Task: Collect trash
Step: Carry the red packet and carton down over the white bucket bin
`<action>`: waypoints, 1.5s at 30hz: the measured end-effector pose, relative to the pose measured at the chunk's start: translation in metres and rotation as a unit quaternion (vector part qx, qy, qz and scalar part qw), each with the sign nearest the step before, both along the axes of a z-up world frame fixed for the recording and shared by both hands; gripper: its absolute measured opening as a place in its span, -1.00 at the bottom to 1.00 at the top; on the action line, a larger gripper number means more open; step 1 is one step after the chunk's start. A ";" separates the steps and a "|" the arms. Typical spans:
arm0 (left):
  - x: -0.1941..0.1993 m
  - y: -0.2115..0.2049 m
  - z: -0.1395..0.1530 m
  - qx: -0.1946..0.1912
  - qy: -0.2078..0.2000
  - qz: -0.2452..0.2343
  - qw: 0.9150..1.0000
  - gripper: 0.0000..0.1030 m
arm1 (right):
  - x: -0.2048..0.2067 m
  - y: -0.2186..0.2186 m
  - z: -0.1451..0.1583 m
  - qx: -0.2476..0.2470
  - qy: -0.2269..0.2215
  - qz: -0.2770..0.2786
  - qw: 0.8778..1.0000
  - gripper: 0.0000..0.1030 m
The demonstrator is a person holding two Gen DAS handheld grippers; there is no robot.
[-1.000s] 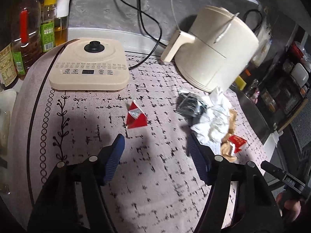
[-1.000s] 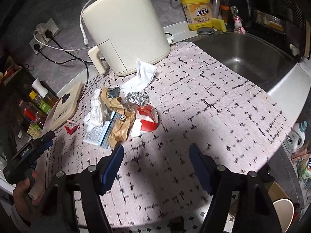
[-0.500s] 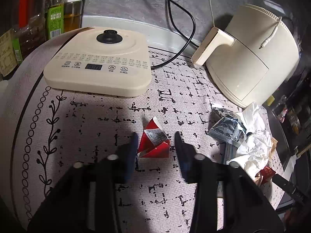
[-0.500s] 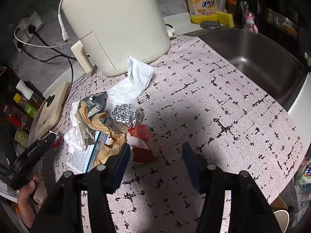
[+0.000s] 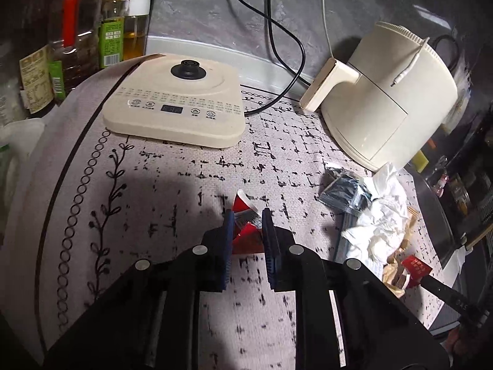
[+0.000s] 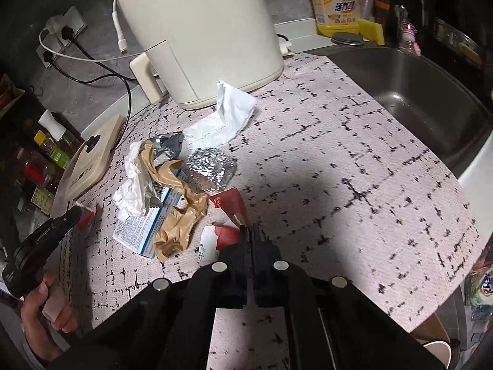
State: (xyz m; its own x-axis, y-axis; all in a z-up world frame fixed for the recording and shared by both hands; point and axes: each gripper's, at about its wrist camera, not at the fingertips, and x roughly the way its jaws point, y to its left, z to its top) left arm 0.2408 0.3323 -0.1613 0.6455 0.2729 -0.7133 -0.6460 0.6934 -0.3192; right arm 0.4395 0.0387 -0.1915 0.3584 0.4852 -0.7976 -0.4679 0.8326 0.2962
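My left gripper (image 5: 248, 219) points down at the patterned mat, its jaws closing with the blue pads pressed on a small red triangular wrapper (image 5: 243, 203). My right gripper (image 6: 250, 229) has its jaws closing tight on the edge of a red-and-white wrapper (image 6: 229, 205), also seen as a red carton scrap (image 5: 416, 266) in the left wrist view. Beyond it lies a trash pile: a foil ball (image 6: 212, 166), brown paper (image 6: 178, 215), a printed packet (image 6: 138, 231), crumpled tissue (image 6: 132, 185), a silver pouch (image 6: 166, 146) and a flat white tissue (image 6: 225, 117).
A cream air fryer (image 6: 200, 30) stands behind the pile, and a flat cooker base (image 5: 175, 104) to its left with cables behind. Oil bottles (image 5: 74, 30) line the far left. A steel sink (image 6: 425, 92) and a yellow detergent bottle (image 6: 334, 3) are on the right. A hand (image 6: 46, 302) holds the left gripper.
Both grippers stood wide open a second ago. The left moved in over the red triangular wrapper and shut on it; the right moved toward the pile and shut on the red-and-white wrapper.
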 end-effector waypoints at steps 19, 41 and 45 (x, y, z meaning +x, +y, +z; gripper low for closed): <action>-0.041 -0.130 0.040 0.002 -0.039 -0.018 0.999 -0.65 | -0.047 -0.110 0.039 0.043 -0.013 0.027 0.999 -0.94; 0.024 -0.337 0.020 -0.032 -0.025 -0.238 0.970 -0.64 | -0.082 -0.323 0.011 0.040 0.016 -0.108 0.993 -0.94; 0.030 -0.369 0.006 -0.044 -0.011 -0.270 0.962 -0.64 | -0.093 -0.361 -0.008 0.026 0.035 -0.140 0.989 -0.94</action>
